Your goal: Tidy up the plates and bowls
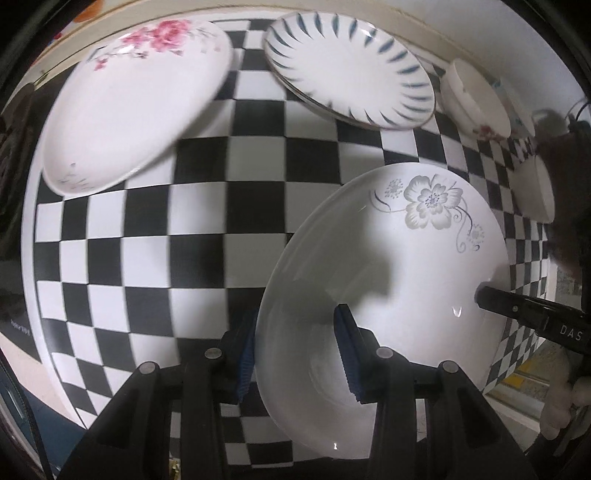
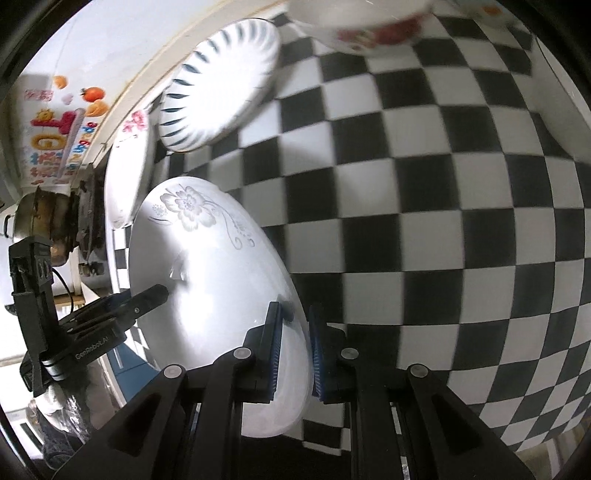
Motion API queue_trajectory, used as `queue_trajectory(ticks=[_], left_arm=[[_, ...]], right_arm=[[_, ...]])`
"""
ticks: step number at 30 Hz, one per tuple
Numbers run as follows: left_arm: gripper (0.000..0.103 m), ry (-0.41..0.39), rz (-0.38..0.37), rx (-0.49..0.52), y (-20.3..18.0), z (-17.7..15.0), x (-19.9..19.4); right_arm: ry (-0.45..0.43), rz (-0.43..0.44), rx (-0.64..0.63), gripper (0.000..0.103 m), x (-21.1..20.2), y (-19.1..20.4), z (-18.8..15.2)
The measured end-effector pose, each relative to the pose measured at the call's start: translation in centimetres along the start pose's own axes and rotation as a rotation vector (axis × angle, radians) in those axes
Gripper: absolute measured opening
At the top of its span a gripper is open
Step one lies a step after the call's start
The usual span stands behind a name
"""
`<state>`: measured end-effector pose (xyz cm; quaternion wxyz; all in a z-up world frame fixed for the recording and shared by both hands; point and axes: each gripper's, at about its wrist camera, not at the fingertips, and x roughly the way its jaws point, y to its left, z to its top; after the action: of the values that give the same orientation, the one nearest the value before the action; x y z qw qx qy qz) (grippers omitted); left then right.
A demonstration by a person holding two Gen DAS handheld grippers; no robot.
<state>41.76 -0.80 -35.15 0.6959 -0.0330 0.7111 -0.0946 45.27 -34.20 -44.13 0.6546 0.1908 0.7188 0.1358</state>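
Note:
A white plate with a grey flower (image 1: pixel 406 258) (image 2: pixel 207 266) hangs tilted above the black-and-white checkered table (image 1: pixel 177 229) (image 2: pixel 443 206), gripped from two sides. My left gripper (image 1: pixel 295 325) is shut on its near rim, one blue pad inside the plate and one outside. My right gripper (image 2: pixel 294 314) is shut on the opposite rim. One right-gripper finger (image 1: pixel 517 308) shows on the plate's far edge in the left wrist view, and the left gripper's fingers (image 2: pixel 147 299) show in the right wrist view.
On the table lie a pink-flowered plate (image 1: pixel 136 99) (image 2: pixel 125 166), a blue-striped plate (image 1: pixel 351 70) (image 2: pixel 221 85) and a red-flowered bowl (image 1: pixel 476 103) (image 2: pixel 369 26) near the back wall. A pot on a stove (image 2: pixel 37 218) stands beyond the table's edge.

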Motion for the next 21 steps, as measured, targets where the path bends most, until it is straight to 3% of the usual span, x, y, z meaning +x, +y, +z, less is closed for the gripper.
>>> queue_trajectory(ticks=[10,21], left_arm=[[0.037,0.06,0.021,-0.012,-1.2,0.4,3.4],[0.037,0.041,0.068,-0.028,-1.8,0.8,3.6]], right_arm=[[0.022,-0.01,0.031,0.017,1.5,-2.8,0.3],[0.037,-0.009,0.011,0.018,2.5,-3.4,1.1]])
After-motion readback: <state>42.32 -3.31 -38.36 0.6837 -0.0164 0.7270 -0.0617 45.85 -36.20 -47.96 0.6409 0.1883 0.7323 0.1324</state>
